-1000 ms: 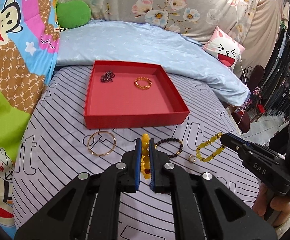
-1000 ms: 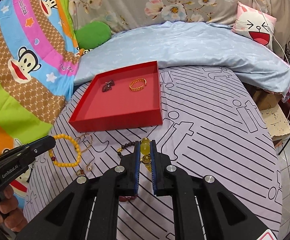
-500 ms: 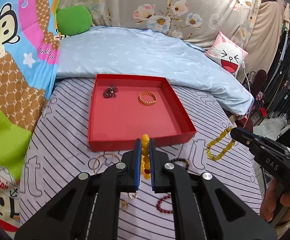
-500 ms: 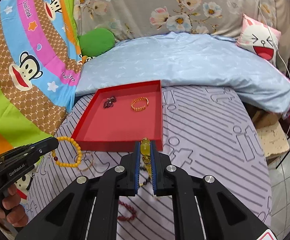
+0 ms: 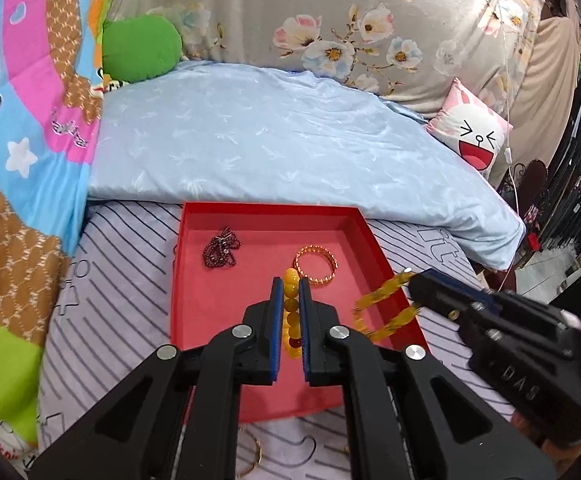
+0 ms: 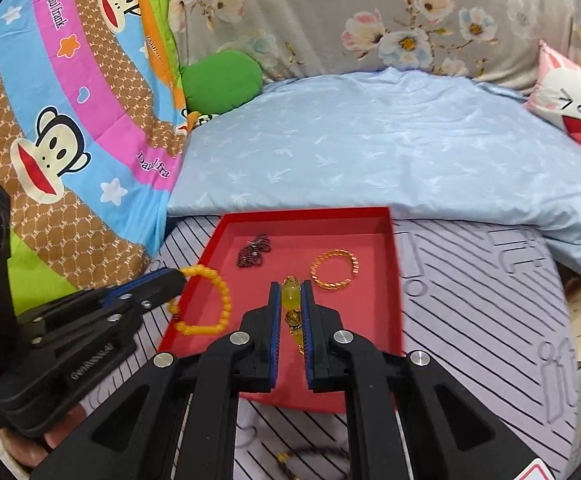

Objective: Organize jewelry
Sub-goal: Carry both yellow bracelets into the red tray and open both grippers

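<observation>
A red tray (image 5: 226,300) (image 6: 370,312) lies on the striped bedsheet. In it lie a dark bead chain (image 5: 221,249) (image 6: 254,250) and a gold bangle (image 5: 316,266) (image 6: 334,270). My left gripper (image 5: 289,286) is shut on a yellow round-bead bracelet (image 5: 290,316), which hangs over the tray's left part in the right wrist view (image 6: 206,304). My right gripper (image 6: 290,290) is shut on a yellow-green bead bracelet (image 6: 291,300), which hangs blurred over the tray's right edge in the left wrist view (image 5: 386,308).
A light blue quilt (image 5: 274,140) lies just behind the tray. A green cushion (image 5: 142,48) and a pink cartoon pillow (image 5: 474,140) sit farther back. Loose jewelry lies on the sheet in front of the tray: a thin gold bangle (image 5: 256,460) and a dark bead bracelet (image 6: 314,454).
Both grippers have moved forward with their bracelets, from over the sheet in front of the tray to over the tray itself. The loose jewelry has dropped toward the bottom of both views.
</observation>
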